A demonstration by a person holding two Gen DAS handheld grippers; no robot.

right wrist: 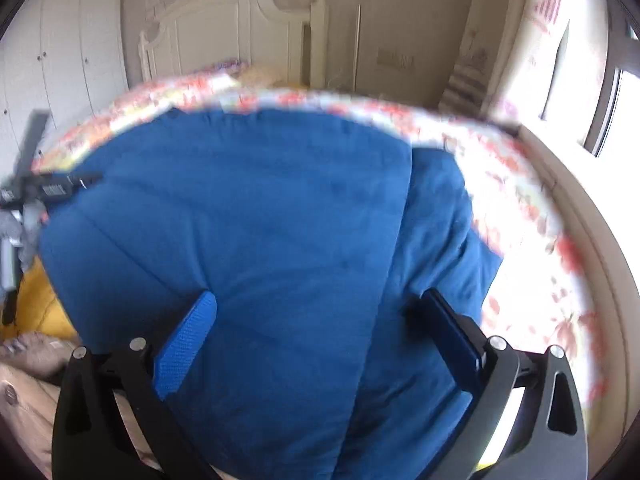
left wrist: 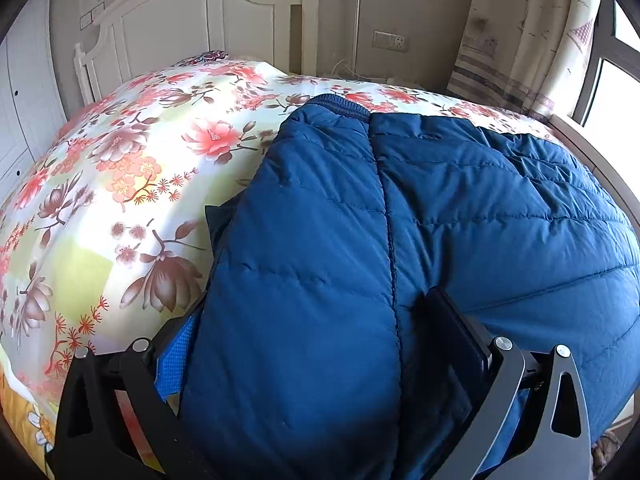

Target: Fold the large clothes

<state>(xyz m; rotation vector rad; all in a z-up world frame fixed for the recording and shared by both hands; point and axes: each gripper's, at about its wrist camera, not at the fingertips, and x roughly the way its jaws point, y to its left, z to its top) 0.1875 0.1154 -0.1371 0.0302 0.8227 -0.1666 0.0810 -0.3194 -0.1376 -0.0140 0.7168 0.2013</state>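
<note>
Left gripper (left wrist: 316, 320): fingers spread wide, a thick fold of jacket (left wrist: 400, 208) bulging between and over them; the left pad (left wrist: 176, 356) is half buried under the fabric and the right finger presses into it. Whether the fold is actually pinched, I cannot tell.
Right gripper (right wrist: 320, 316): fingers spread just as wide, blue pad (right wrist: 188, 344) at 8 o'clock, dark finger at 4 o'clock, jacket (right wrist: 248, 208) filling the gap; grip likewise cannot be told. View blurred.
Jacket: blue, quilted, lying on the bed; in the left view it runs from 6 o'clock up to a ribbed edge near centre top, a stitched seam down its middle. In the right view one panel lies folded over another.
Quilt (left wrist: 120, 168): floral, red and brown on pale ground, under the jacket, bare from 7 to 11 o'clock.
Headboard (left wrist: 200, 16): white, at 12 o'clock.
Curtain (left wrist: 520, 32): at 1 o'clock, window beside it.
</note>
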